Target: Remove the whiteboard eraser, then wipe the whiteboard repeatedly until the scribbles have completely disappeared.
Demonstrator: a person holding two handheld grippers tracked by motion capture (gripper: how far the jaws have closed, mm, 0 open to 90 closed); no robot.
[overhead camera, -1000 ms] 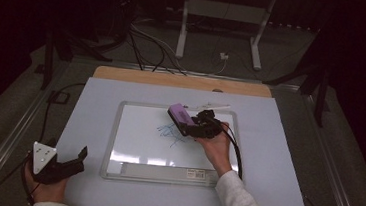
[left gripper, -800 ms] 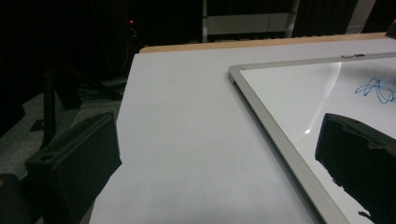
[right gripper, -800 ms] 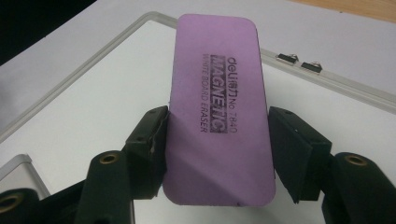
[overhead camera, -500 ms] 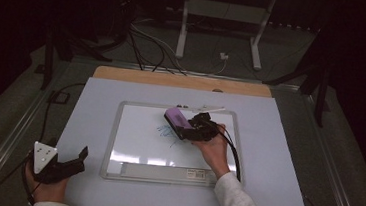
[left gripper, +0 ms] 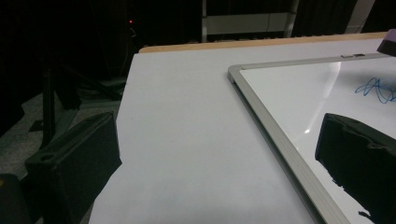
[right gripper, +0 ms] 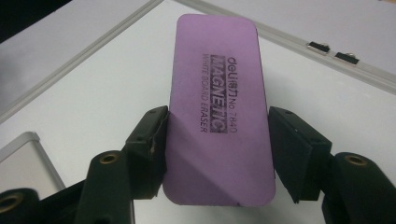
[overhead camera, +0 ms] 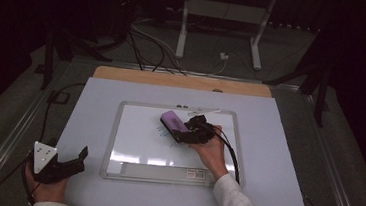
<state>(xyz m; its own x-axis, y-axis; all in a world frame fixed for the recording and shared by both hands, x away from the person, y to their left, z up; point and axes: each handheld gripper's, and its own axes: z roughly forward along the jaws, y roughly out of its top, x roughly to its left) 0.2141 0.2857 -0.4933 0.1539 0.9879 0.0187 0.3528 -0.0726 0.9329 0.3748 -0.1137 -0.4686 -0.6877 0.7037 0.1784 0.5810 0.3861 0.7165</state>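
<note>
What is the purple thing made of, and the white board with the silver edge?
The purple eraser looks like soft foam or matte plastic: a dull, even surface with printed black lettering reading "magnetic white board eraser". I can't tell which for sure. The whiteboard looks glossy and smooth, since lights reflect off it. Its frame looks like brushed metal, probably aluminium, being silvery grey with a soft sheen.

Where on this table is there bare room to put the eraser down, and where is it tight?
Free: the table strip left of the whiteboard, and the strip on its right. Tighter: the whiteboard's middle, where the right gripper holds the purple eraser by blue scribbles, and the near-left corner by the left gripper.
</note>
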